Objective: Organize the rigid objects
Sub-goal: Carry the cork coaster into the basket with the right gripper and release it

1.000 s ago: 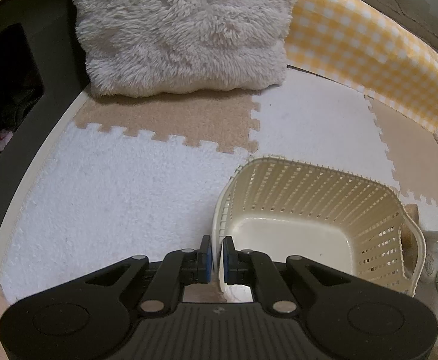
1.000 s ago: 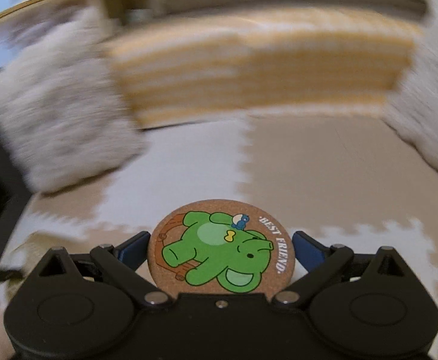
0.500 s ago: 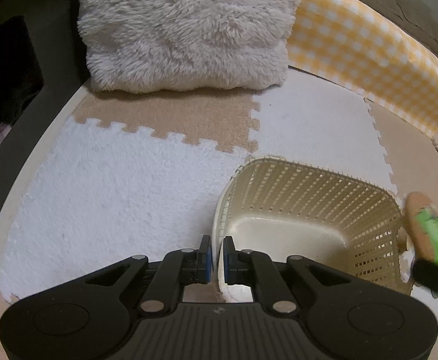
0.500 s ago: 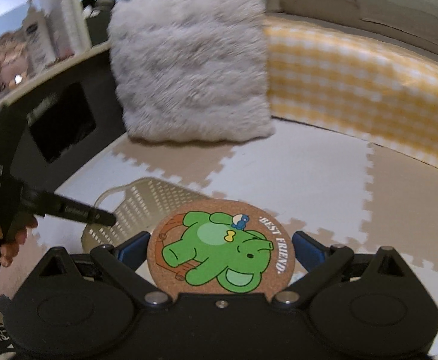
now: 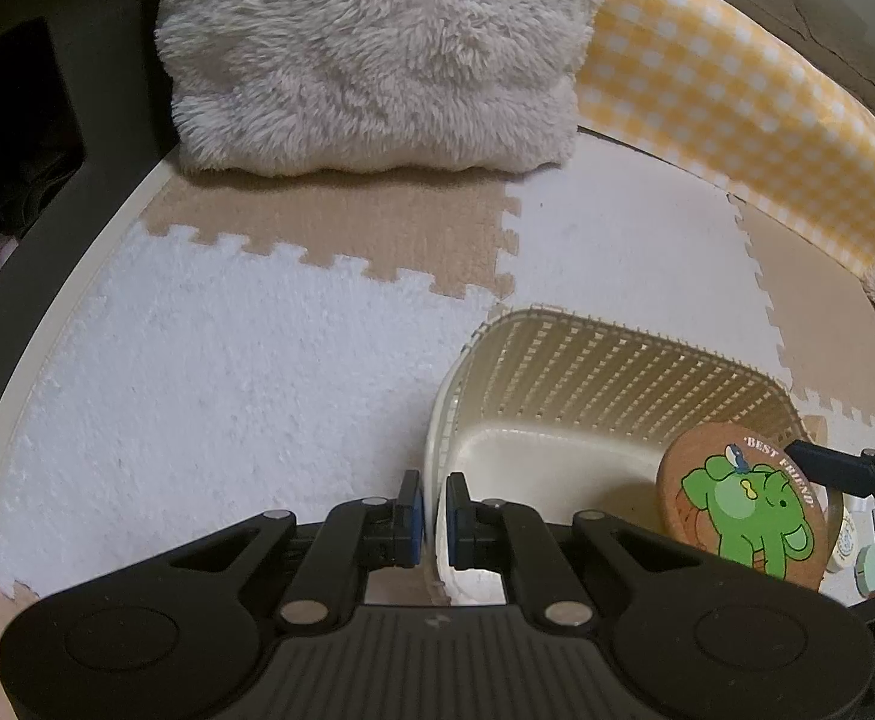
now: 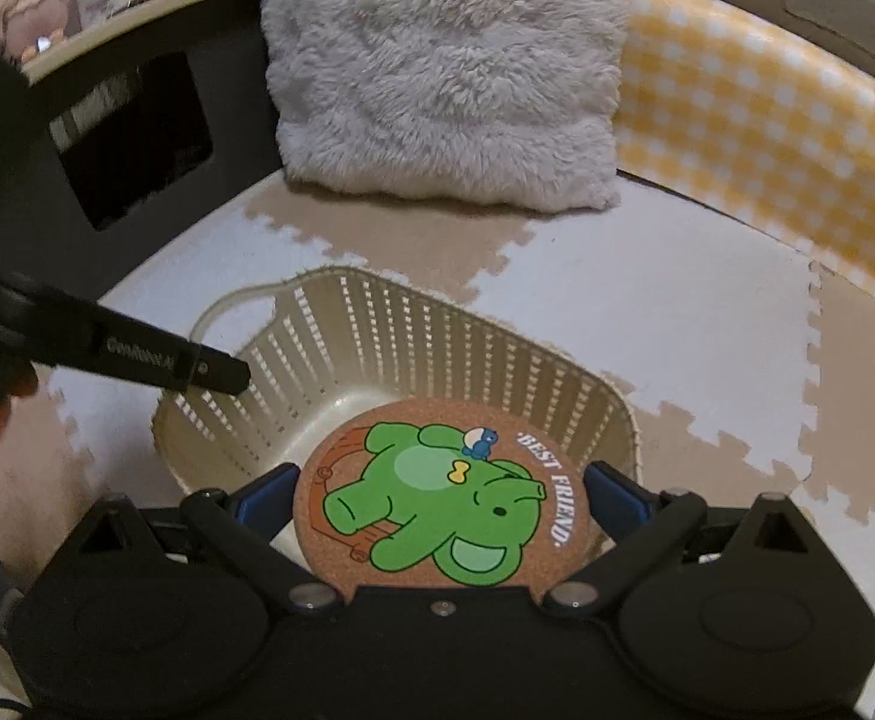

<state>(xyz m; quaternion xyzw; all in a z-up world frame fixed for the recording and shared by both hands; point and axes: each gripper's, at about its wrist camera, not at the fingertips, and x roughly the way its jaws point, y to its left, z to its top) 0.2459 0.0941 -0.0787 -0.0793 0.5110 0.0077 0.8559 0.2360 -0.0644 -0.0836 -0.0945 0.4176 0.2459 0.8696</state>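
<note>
a round cork coaster printed with a green elephant and the words "best friend" is pinched by its edges between the blue-padded fingers of the right gripper, with its printed face turned up toward that gripper's camera. the coaster is held over the open mouth of a cream slatted plastic basket, above the near part of the basket's smooth floor; whether it touches the basket cannot be told. in the left wrist view the same coaster is seen tilted at the basket's right end, just inside the rim, with one blue pad of the right gripper showing at its upper right edge.

the left gripper is closed on the near-left wall of the basket, one blue pad outside the wall and the other inside it. the coaster is well apart from this gripper, toward the opposite end of the basket.

the basket stands on a floor of interlocking beige and white foam mats. a fluffy grey-white cushion leans behind it, beside a yellow-and-white checked bolster.
</note>
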